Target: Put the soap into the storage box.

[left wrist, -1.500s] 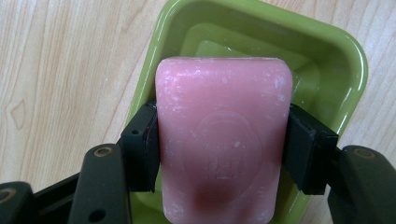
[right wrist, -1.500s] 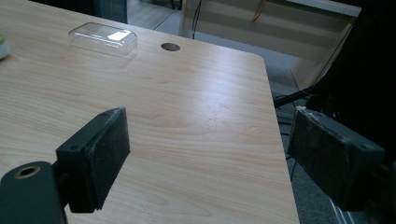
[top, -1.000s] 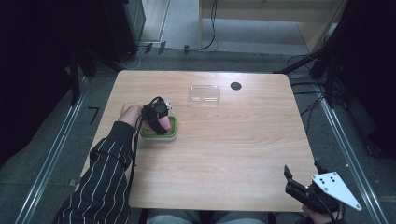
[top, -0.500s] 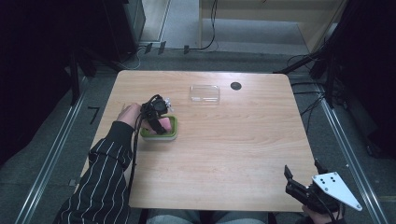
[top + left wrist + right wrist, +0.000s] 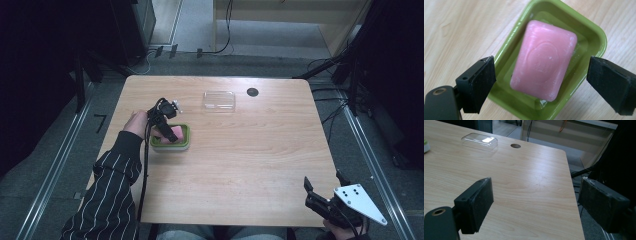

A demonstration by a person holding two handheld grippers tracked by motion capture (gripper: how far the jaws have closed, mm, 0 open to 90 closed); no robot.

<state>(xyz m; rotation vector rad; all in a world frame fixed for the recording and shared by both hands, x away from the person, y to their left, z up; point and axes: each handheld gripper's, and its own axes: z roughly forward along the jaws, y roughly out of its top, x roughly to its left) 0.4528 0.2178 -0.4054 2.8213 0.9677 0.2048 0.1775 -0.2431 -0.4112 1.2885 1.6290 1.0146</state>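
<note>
My left claw (image 5: pixel 541 82) hung released over the soap (image 5: pixel 544 60) in the dish (image 5: pixel 596 37), centre frame; I judged closing evenly on both long sides best. Right claw (image 5: pixel 536 205) was released too.

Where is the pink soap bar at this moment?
The pink soap bar lies inside the green dish on the table's left half, directly under the open left gripper.
</note>
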